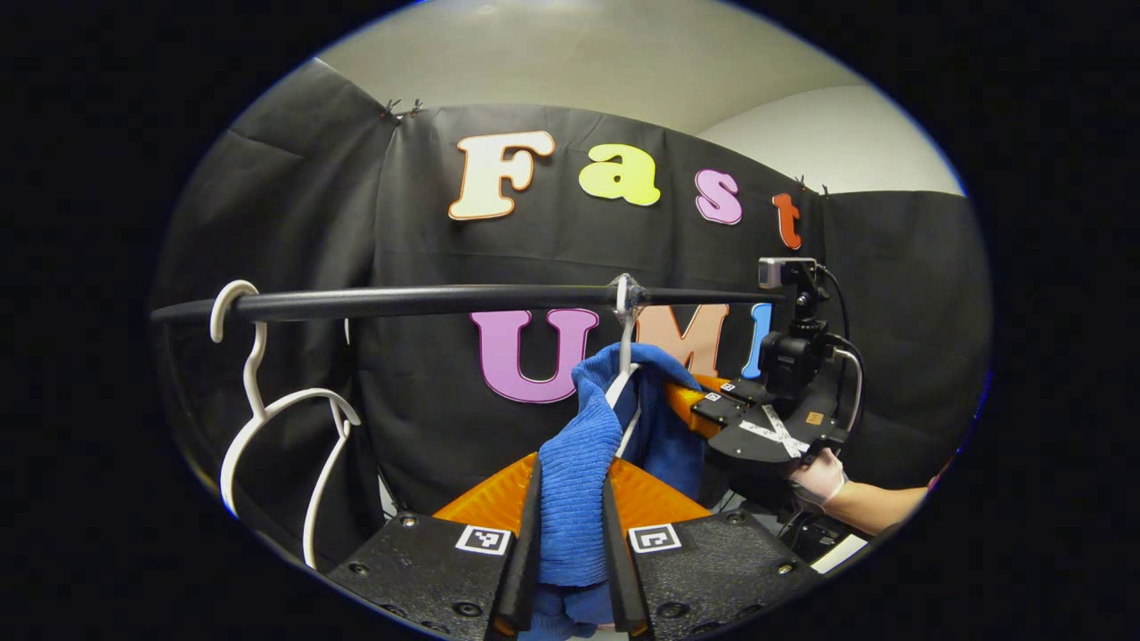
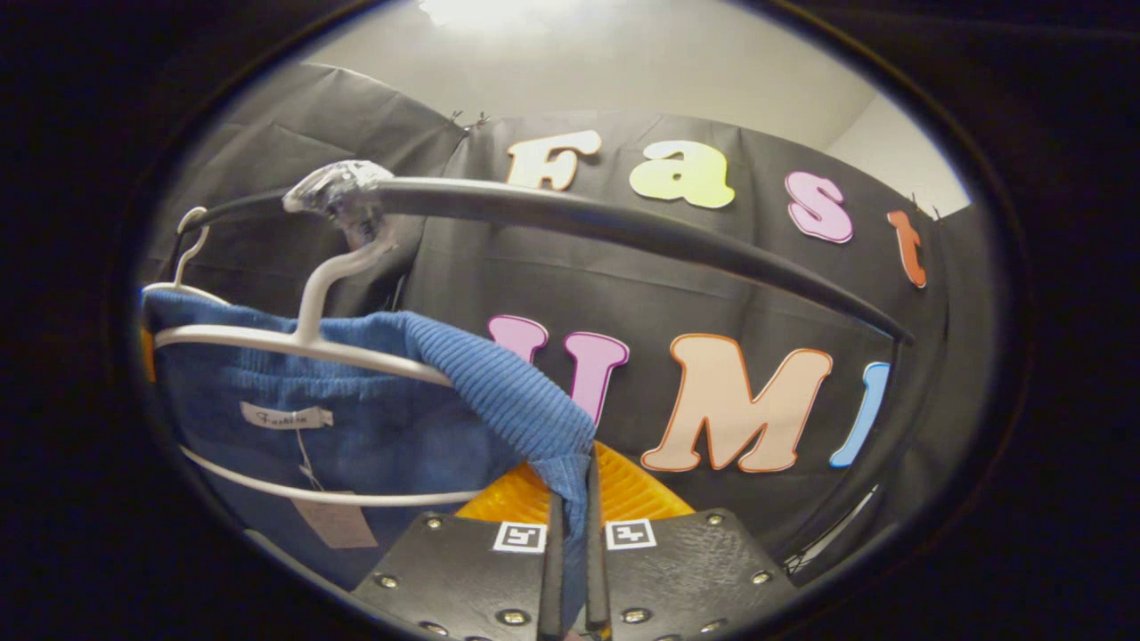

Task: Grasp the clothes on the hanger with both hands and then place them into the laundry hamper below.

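I see my left gripper (image 1: 573, 534) clamped on the blue sweater (image 1: 579, 463); my right gripper (image 2: 570, 543), at 3 o'clock, also pinches it, on the white hanger (image 2: 303, 343).

The left gripper view looks along its fingers, slightly upward at the rail (image 1: 427, 301), close to the garment (image 1: 579, 463). The right gripper view faces the rail (image 2: 623, 227) from just beneath, nearer still. Both share rail, garment (image 2: 401, 418) and hanger (image 2: 303, 343).

Right claw (image 2: 572, 499) pinching blue sweater (image 2: 499, 383), white hanger (image 2: 303, 343)
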Available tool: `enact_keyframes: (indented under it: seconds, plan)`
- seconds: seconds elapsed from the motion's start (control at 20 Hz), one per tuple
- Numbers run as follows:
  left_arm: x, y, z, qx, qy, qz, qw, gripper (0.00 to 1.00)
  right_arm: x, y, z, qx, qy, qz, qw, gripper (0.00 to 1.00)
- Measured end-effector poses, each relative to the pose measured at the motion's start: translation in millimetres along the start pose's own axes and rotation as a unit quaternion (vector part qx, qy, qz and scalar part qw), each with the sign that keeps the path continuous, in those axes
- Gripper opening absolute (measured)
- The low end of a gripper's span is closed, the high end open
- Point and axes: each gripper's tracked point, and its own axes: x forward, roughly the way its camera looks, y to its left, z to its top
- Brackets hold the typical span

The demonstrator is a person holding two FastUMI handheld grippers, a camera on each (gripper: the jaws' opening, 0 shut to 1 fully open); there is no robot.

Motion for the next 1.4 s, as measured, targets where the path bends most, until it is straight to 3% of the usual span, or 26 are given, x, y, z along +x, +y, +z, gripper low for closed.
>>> enact_keyframes:
  seconds: [0.4, 0.55, 0.65, 0.8, 0.9, 0.95, 1.05, 1.1, 1.15, 1.2, 1.25, 1.4]
  plan:
    - [-6, -7, -1, 0.001, 0.026, -0.042, 0.999, 0.40, 17, -6, 12, -0.007, -0.009, -0.017, 1.000, 0.10]
    - [-11, -11, 10, 0.000, 0.016, -0.058, 0.998, 0.51, 16, -5, 10, -0.008, -0.008, -0.016, 1.000, 0.10]
    - [-10, -2, 14, 0.005, 0.012, -0.041, 0.999, 0.48, 13, -4, 10, -0.005, -0.010, -0.016, 1.000, 0.10]
    - [-10, 1, 30, 0.001, -0.013, -0.035, 0.999, 0.54, 12, -3, 11, 0.000, -0.009, -0.014, 1.000, 0.10]
    - [-5, -6, 23, -0.001, -0.004, -0.043, 0.999, 0.41, 9, -3, 13, -0.001, -0.011, -0.013, 1.000, 0.10]
    - [-8, -8, 22, -0.005, -0.003, -0.042, 0.999, 0.28, 8, -3, 12, -0.005, -0.011, -0.013, 1.000, 0.10]
    - [-9, -7, 29, -0.021, -0.013, -0.026, 0.999, 0.34, 6, -3, 12, -0.013, -0.013, -0.014, 1.000, 0.10]
    - [-10, -6, 32, -0.031, -0.023, -0.018, 0.999, 0.27, 5, -3, 11, -0.011, -0.012, -0.012, 1.000, 0.10]
    - [-10, -13, 34, -0.035, -0.028, -0.014, 0.999, 0.45, 5, -2, 9, -0.008, -0.010, -0.011, 1.000, 0.10]
    - [-8, -18, 28, -0.028, -0.025, -0.006, 0.999, 0.48, 4, -2, 9, -0.008, -0.009, -0.011, 1.000, 0.10]
    - [-7, -18, 26, -0.013, -0.024, 0.011, 1.000, 0.60, 3, -2, 11, -0.008, -0.010, -0.010, 1.000, 0.10]
    - [-2, -12, 32, 0.035, -0.036, 0.056, 0.997, 0.58, 2, -1, 12, -0.014, -0.011, -0.004, 1.000, 0.10]
